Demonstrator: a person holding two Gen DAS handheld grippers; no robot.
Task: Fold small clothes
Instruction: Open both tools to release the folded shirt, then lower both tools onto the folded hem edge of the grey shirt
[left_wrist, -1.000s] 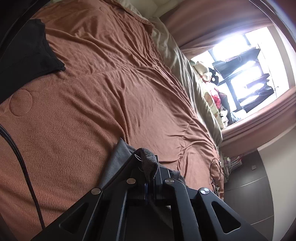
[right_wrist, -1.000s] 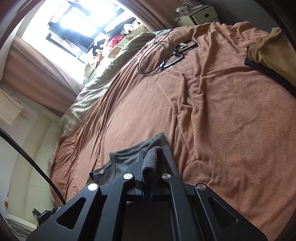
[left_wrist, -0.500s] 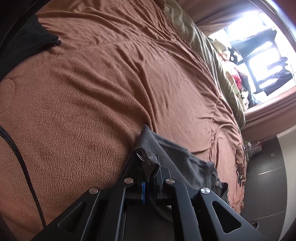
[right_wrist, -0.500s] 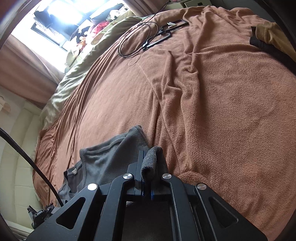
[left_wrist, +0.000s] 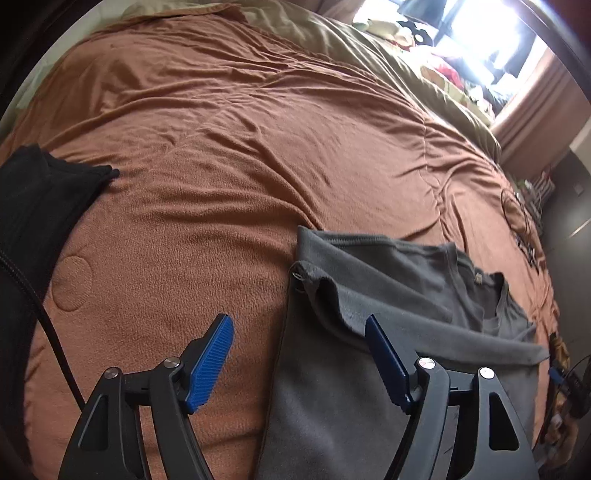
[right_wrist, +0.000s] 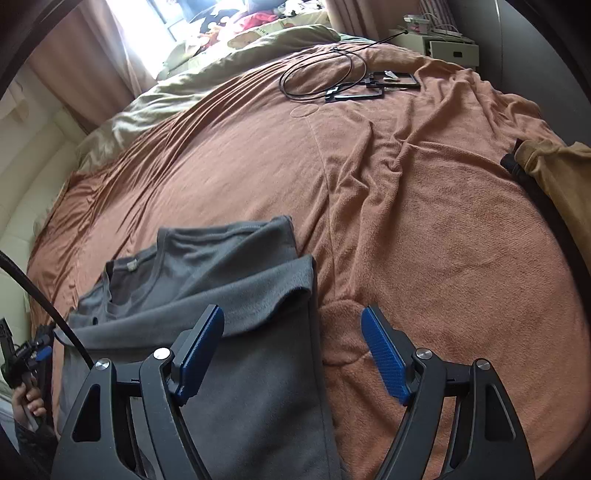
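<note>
A gray shirt (left_wrist: 388, 295) is being let go on the brown blanket (left_wrist: 221, 166).

Both claws' jaws have just been opening wide: nothing is being held by the left gripper (left_wrist: 299, 354), shirt at 3 o'clock, or right gripper (right_wrist: 293, 349), shirt at 9 o'clock.

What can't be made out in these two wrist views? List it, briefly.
- Grey shirt: its near part runs off the bottom edge behind the gripper frames in both views, so its full outline and fold can't be judged.
- Black garment, left wrist view: cut off by the left edge.
- Mustard garment, right wrist view: cut off by the right edge.
- Window clutter: too small and washed out by glare.
</note>
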